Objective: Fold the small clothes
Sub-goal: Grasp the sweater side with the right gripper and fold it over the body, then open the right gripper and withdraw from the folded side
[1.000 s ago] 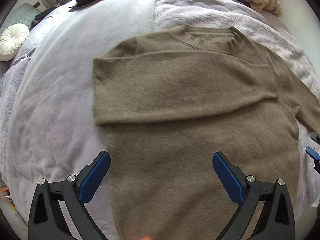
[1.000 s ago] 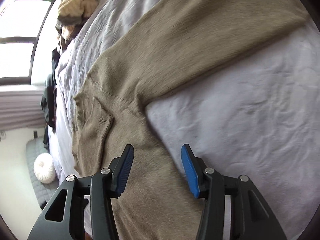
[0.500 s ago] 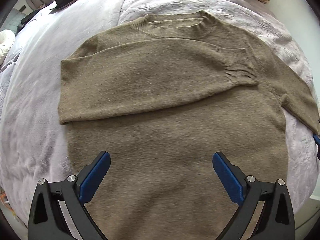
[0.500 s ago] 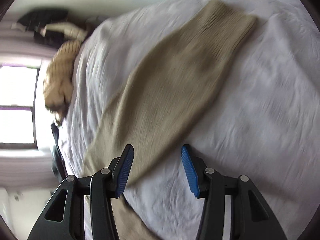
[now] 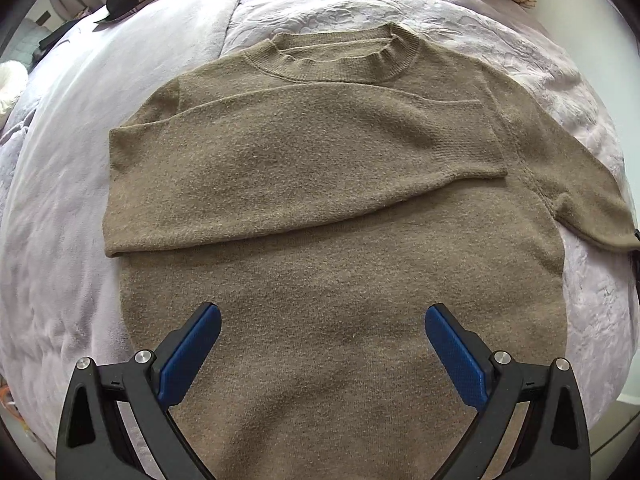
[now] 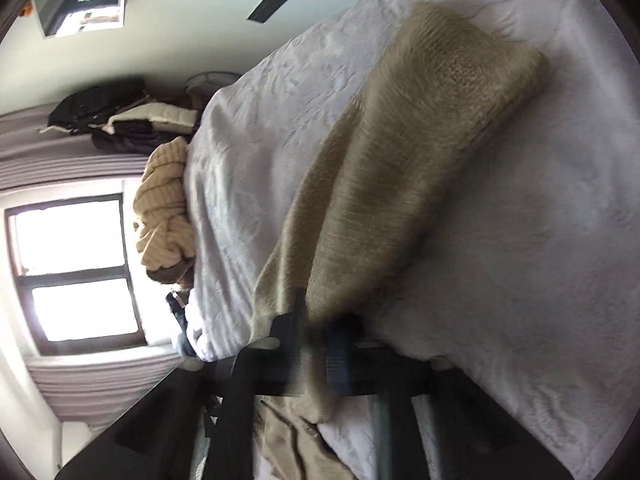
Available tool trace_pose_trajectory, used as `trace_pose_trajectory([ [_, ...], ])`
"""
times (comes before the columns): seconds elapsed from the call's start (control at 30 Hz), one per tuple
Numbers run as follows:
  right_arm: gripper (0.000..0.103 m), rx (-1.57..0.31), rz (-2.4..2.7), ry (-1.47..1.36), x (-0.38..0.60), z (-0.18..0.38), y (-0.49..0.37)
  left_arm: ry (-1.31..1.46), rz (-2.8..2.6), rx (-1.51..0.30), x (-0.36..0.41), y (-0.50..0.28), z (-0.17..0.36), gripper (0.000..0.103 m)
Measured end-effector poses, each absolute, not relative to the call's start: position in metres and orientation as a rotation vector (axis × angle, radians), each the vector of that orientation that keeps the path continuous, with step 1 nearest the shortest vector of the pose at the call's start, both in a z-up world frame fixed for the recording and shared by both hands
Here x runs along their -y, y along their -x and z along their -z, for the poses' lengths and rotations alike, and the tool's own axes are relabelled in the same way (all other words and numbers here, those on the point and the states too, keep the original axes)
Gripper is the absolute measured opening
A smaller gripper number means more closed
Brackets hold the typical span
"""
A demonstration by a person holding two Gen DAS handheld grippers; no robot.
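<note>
1. While the left gripper (image 5: 323, 322) hangs spread wide and empty above the hem, the sweater (image 5: 320, 208) lies flat on the bed (image 5: 60, 184), one sleeve folded across its chest.
2. Right gripper (image 6: 316, 348) is blurred, apparently clenched on the other sleeve (image 6: 400, 184).
3. Cream knitwear (image 6: 164, 208) sits near the window (image 6: 76, 268).

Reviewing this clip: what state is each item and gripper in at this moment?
Sweater: flat on the bed, partly folded.
Left sleeve: folded across the chest.
Right sleeve: stretched out sideways, not yet folded.
Left gripper: jaws open wide, holding nothing.
Right gripper: blurred, jaws closed on the right sleeve.
</note>
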State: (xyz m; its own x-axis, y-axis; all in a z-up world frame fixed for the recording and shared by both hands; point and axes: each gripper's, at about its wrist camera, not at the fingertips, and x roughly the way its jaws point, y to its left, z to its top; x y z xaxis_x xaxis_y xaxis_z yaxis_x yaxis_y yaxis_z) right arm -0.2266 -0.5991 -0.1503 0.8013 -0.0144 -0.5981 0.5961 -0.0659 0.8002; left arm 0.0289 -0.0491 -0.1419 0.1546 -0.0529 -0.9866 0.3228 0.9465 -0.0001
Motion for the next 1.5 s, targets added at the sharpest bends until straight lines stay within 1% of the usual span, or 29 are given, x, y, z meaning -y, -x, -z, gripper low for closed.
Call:
trace_pose_trajectory([
  [0.17, 0.008, -0.42, 0.357, -1.533, 0.592, 0.126, 0.2, -0.211, 0.259, -1.377, 0.039, -0.035, 0.139, 0.102],
  [0.27, 0.008, -0.439, 0.232, -1.457, 0.579, 0.101, 0.166, -0.199, 0.245, -1.368, 0.031, -0.04, 0.139, 0.102],
  [0.43, 0.008, -0.571, 0.011, -1.23, 0.527, 0.053, 0.082, -0.152, 0.217, -1.356, 0.016, -0.047, 0.136, 0.102],
  [0.6, 0.008, -0.748, -0.187, -0.988, 0.438, 0.032, -0.003, -0.115, 0.185, -1.328, -0.003, -0.057, 0.134, 0.102],
  [0.7, 0.008, -0.863, -0.272, -0.871, 0.383, 0.04, -0.039, -0.104, 0.16, -1.318, -0.016, -0.065, 0.137, 0.102],
  [0.77, 0.008, -0.948, -0.326, -0.836, 0.345, 0.058, -0.06, -0.094, 0.145, -1.313, -0.024, -0.069, 0.138, 0.102],
  [0.83, 0.008, -1.038, -0.353, -0.818, 0.313, 0.083, -0.072, -0.08, 0.131, -1.312, -0.033, -0.073, 0.14, 0.102],
  [0.93, 0.011, -1.175, -0.321, -0.797, 0.283, 0.122, -0.083, -0.059, 0.114, -1.314, -0.045, -0.077, 0.144, 0.102],
  [1.0, 0.013, -1.238, -0.267, -0.815, 0.277, 0.145, -0.082, -0.042, 0.109, -1.31, -0.052, -0.079, 0.146, 0.102],
  [1.03, 0.016, -1.245, -0.253, -0.834, 0.278, 0.15, -0.081, -0.034, 0.112, -1.305, -0.055, -0.079, 0.146, 0.102],
  [1.1, 0.037, -1.241, -0.219, -0.896, 0.288, 0.157, -0.086, -0.02, 0.123, -1.29, -0.059, -0.08, 0.147, 0.102],
  [1.13, 0.063, -1.222, -0.191, -0.941, 0.297, 0.159, -0.083, -0.016, 0.129, -1.286, -0.06, -0.081, 0.147, 0.102],
  [1.17, 0.072, -1.197, -0.172, -0.975, 0.302, 0.159, -0.078, -0.01, 0.135, -1.281, -0.061, -0.082, 0.147, 0.102],
  [1.23, 0.072, -1.131, -0.119, -1.053, 0.314, 0.159, -0.067, 0.013, 0.153, -1.272, -0.063, -0.084, 0.148, 0.102],
  [1.3, 0.064, -1.092, -0.048, -1.096, 0.327, 0.16, -0.065, 0.064, 0.18, -1.265, -0.066, -0.087, 0.147, 0.102],
  [1.33, 0.045, -1.08, -0.039, -1.116, 0.329, 0.158, -0.068, 0.102, 0.196, -1.264, -0.068, -0.088, 0.147, 0.102],
  [1.37, 0.018, -1.072, -0.032, -1.137, 0.333, 0.16, -0.072, 0.157, 0.218, -1.261, -0.071, -0.091, 0.146, 0.102],
  [1.4, 0.009, -1.078, -0.026, -1.138, 0.334, 0.161, -0.077, 0.199, 0.233, -1.255, -0.074, -0.092, 0.145, 0.102],
  [1.5, 0.008, -1.099, -0.104, -1.056, 0.315, 0.154, -0.103, 0.282, 0.269, -1.229, -0.08, -0.096, 0.142, 0.102],
])
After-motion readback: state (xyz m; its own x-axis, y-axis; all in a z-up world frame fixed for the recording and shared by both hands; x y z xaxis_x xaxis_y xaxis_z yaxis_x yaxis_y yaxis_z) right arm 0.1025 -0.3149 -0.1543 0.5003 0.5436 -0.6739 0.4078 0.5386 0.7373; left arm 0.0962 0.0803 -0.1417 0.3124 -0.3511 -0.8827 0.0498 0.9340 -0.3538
